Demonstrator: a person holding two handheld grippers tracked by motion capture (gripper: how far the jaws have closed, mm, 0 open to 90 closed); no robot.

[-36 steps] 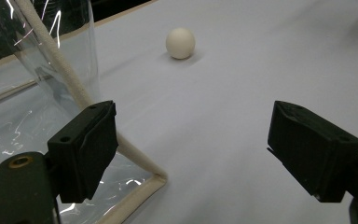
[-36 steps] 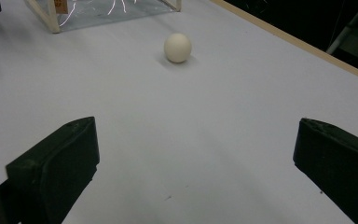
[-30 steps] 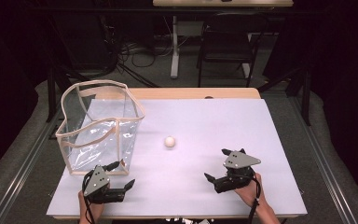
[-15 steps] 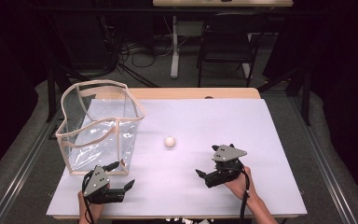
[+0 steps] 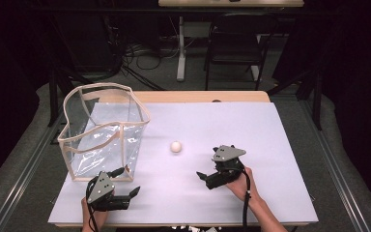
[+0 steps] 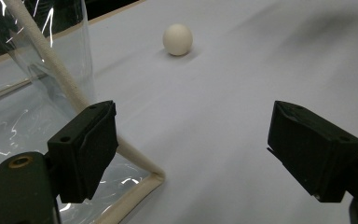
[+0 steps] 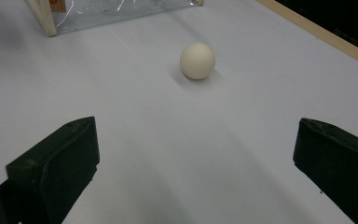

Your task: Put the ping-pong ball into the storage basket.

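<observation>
A small cream ball point(image 5: 176, 147) lies on the white table top point(image 5: 251, 130), near its middle. It also lies ahead of both pairs of jaws, as the ball point(image 6: 177, 39) in the left gripper view and the ball point(image 7: 197, 60) in the right gripper view. My right gripper point(image 5: 202, 176) is open, low over the table, a short way to the right and near side of the ball, pointing toward it. My left gripper point(image 5: 134, 192) is open near the front edge, just in front of a clear plastic bag point(image 5: 104, 133) with cream trim. Nothing is between either pair of jaws.
The bag stands upright and open at the table's left side; its corner seam point(image 6: 65, 84) is close beside my left jaw. A dark chair point(image 5: 232, 43) and cables lie on the floor beyond the far edge.
My right gripper has moved left and forward toward the ball. The left gripper, the ball and the bag have stayed where they were.
</observation>
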